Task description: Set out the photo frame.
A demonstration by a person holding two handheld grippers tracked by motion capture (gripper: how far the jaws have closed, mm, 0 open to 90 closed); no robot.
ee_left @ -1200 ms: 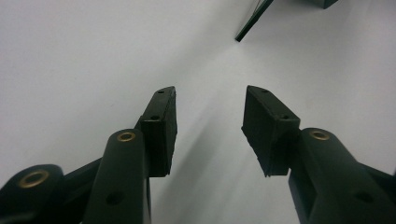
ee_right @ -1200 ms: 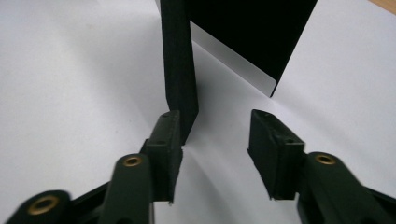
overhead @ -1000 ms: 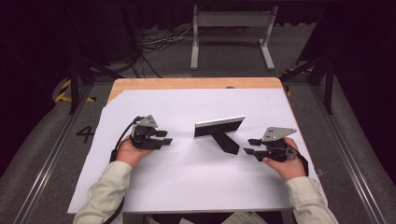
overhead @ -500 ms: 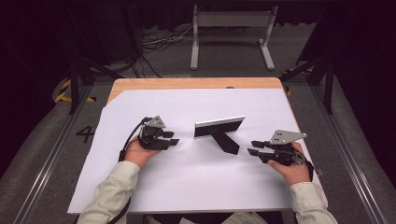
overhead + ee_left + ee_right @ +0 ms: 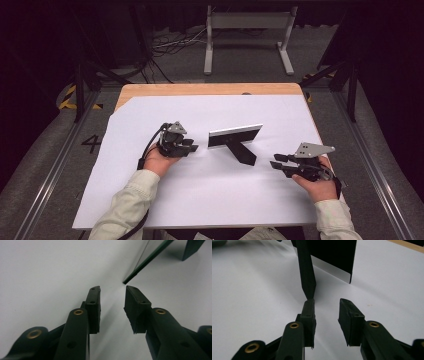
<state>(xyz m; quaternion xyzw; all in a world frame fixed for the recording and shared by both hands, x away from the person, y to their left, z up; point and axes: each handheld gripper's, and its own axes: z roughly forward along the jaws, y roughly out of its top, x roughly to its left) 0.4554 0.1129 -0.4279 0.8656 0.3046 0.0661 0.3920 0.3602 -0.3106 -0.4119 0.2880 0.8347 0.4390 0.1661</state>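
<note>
- Covering most of the wooden table, a white sheet leaves the far edge bare; dark floor with cables lies beyond.
- Near the sheet's middle stands a black stand.
- The left gripper and the right gripper flank the stand, jaws just closing partway, nothing between them.

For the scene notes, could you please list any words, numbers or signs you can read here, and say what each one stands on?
"4": a dark numeral on the grey floor, left of the table.
No writing can be made out on the white sheet, the black stand, the left gripper or the right gripper.
</note>
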